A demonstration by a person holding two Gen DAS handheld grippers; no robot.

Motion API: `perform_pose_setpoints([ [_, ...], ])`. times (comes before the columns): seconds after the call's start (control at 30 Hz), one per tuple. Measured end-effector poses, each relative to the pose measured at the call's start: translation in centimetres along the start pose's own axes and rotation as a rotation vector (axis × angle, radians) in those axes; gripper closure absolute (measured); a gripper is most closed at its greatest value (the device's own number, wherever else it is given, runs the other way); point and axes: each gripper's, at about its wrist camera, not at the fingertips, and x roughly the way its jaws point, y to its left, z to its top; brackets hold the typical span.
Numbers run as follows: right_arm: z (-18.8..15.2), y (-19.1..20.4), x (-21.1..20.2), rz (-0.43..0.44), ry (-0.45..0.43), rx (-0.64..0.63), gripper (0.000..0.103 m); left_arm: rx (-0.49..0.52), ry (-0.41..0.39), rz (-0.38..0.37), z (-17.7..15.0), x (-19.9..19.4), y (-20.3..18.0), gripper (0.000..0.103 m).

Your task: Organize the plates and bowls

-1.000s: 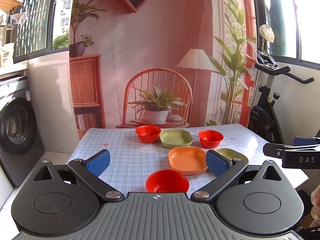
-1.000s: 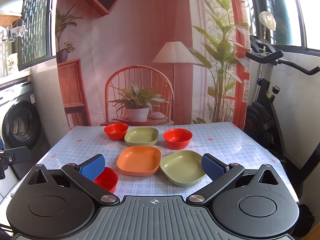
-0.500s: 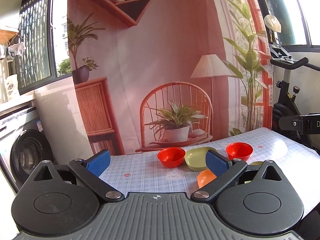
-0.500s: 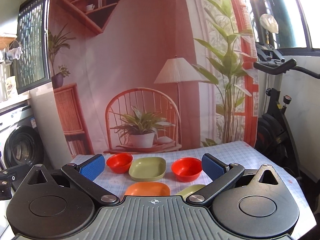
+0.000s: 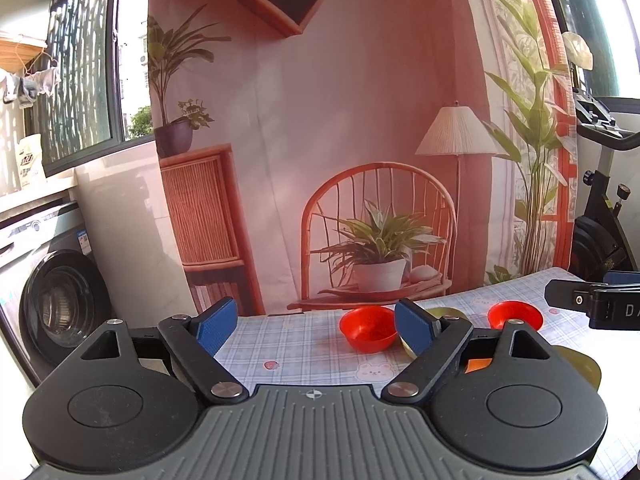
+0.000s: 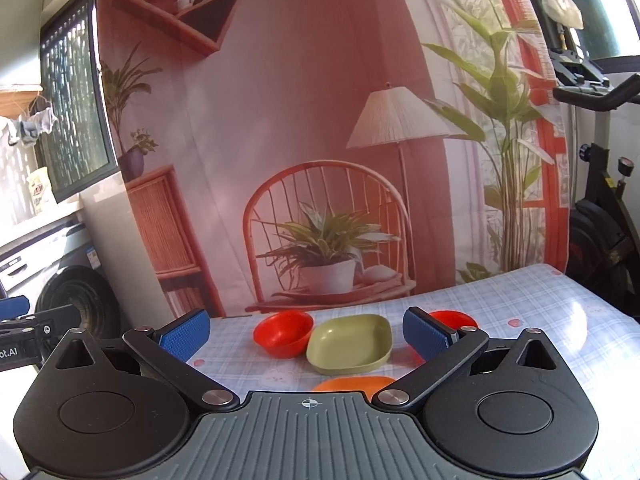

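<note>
In the right wrist view a red bowl (image 6: pixel 284 332), a green square plate (image 6: pixel 350 344) and a second red bowl (image 6: pixel 454 318) stand in a row on the checked table (image 6: pixel 540 320); an orange plate (image 6: pixel 354 382) shows just above the gripper body. My right gripper (image 6: pixel 306 332) is open and empty, held above the near table. In the left wrist view a red bowl (image 5: pixel 368 328) and another red bowl (image 5: pixel 516 314) stand at the back; slivers of the orange plate (image 5: pixel 476 365) and of a green plate (image 5: pixel 576 360) show. My left gripper (image 5: pixel 316 328) is open and empty.
A printed backdrop (image 6: pixel 320 160) hangs behind the table. A washing machine (image 5: pixel 52 304) stands at the left. An exercise bike (image 6: pixel 600 240) stands at the right. The right gripper's side (image 5: pixel 592 300) shows in the left view.
Both grippers have tilted upward and drawn back, so the near red bowl and the front plates have dropped out of sight. Both stay open and empty.
</note>
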Motion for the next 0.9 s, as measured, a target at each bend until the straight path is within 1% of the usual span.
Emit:
perform_pose_setpoints([
  [0.03, -0.2, 0.4, 0.7, -0.016, 0.009, -0.029, 0.003, -0.003, 0.014, -0.015, -0.3, 0.5, 0.1, 0.024],
  [0.07, -0.7, 0.7, 1.4, -0.01, 0.019, -0.042, 0.01, 0.001, 0.026, -0.031, -0.7, 1.0, 0.1, 0.027],
  [0.1, -1.1, 0.8, 1.9, 0.006, 0.029, -0.039, 0.021, 0.01, 0.037, -0.049, -1.3, 1.5, 0.0, 0.033],
  [0.17, -2.3, 1.0, 3.0, 0.03, 0.059, -0.018, 0.032, 0.035, 0.065, -0.069, -2.5, 2.5, -0.4, 0.038],
  [0.23, -3.9, 1.3, 4.1, 0.036, 0.101, -0.033, 0.033, 0.036, 0.114, -0.08, -4.0, 3.8, -0.7, 0.047],
  [0.27, -4.8, 1.5, 4.6, 0.043, 0.123, -0.057, 0.037, 0.022, 0.155, -0.091, -5.0, 4.7, -0.6, 0.051],
  [0.3, -5.6, 1.8, 5.0, 0.049, 0.144, -0.084, 0.043, 0.0, 0.195, -0.1, -6.0, 5.4, -0.5, 0.061],
  [0.33, -6.3, 2.0, 5.2, 0.051, 0.158, -0.099, 0.047, -0.024, 0.232, -0.113, -7.1, 6.1, -0.3, 0.065],
  [0.37, -7.4, 2.2, 5.5, 0.053, 0.178, -0.119, 0.05, -0.039, 0.258, -0.128, -7.9, 6.6, -0.3, 0.065],
  [0.43, -9.2, 2.6, 6.1, 0.057, 0.223, -0.148, 0.053, -0.082, 0.314, -0.161, -10.0, 7.6, -0.1, 0.065],
  [0.5, -10.7, 2.7, 7.0, 0.051, 0.284, -0.162, 0.064, -0.108, 0.368, -0.173, -11.9, 8.6, -0.5, 0.066],
  [0.53, -11.3, 2.8, 7.5, 0.047, 0.316, -0.163, 0.065, -0.117, 0.387, -0.173, -12.6, 9.0, -0.7, 0.066],
  [0.6, -12.2, 3.0, 8.3, 0.027, 0.358, -0.161, 0.068, -0.132, 0.414, -0.182, -13.7, 9.5, -1.2, 0.066],
  [0.77, -14.2, 3.1, 9.6, 0.038, 0.439, -0.167, 0.072, -0.134, 0.458, -0.214, -15.7, 10.3, -2.2, 0.066],
  [0.9, -15.4, 3.0, 10.6, 0.038, 0.509, -0.153, 0.076, -0.19, 0.476, -0.228, -16.7, 10.7, -2.1, 0.066],
])
